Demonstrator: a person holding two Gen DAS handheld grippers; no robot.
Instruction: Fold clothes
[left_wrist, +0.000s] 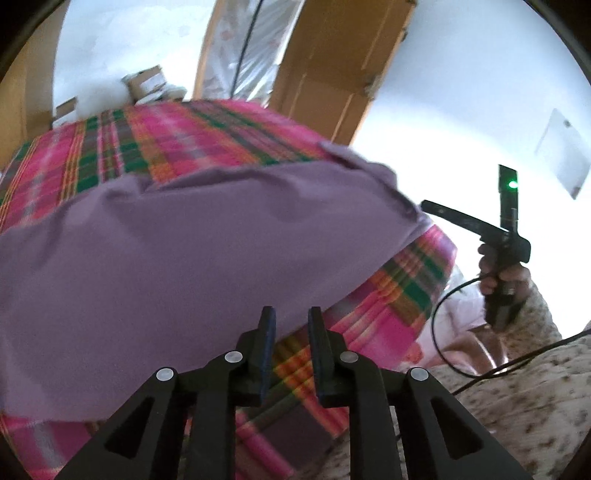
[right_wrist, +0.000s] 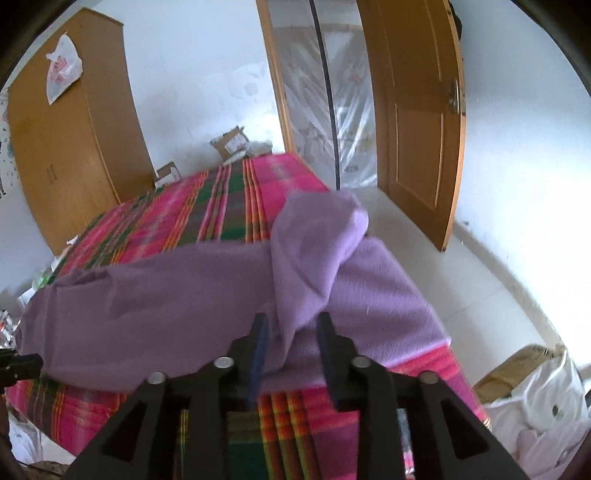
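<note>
Left wrist view: the left tongs (left_wrist: 290, 325) stand spread with nothing between the fingers, their tips just at the near hem of the purple garment (left_wrist: 177, 258). That cloth lies broad over the plaid bedcover (left_wrist: 177, 136), reaching ahead and off to the left of these tongs. To their right, well apart, a hand (left_wrist: 498, 273) grips the handle of the other tool beyond the corner of the bed.

In the right wrist view the right tongs (right_wrist: 291, 332) are also spread. A sleeve (right_wrist: 314, 251), turned back over the body of the garment, hangs down into the gap between the fingers, yet neither pad presses on it. Right of these tongs the bed edge falls away to the floor.

The sleeve's doubled layer looks loose. If the right tongs shut on only one ply, or pull sideways, the fold could drag open. The garment's right end lies near the bed edge and might slide off.
</note>
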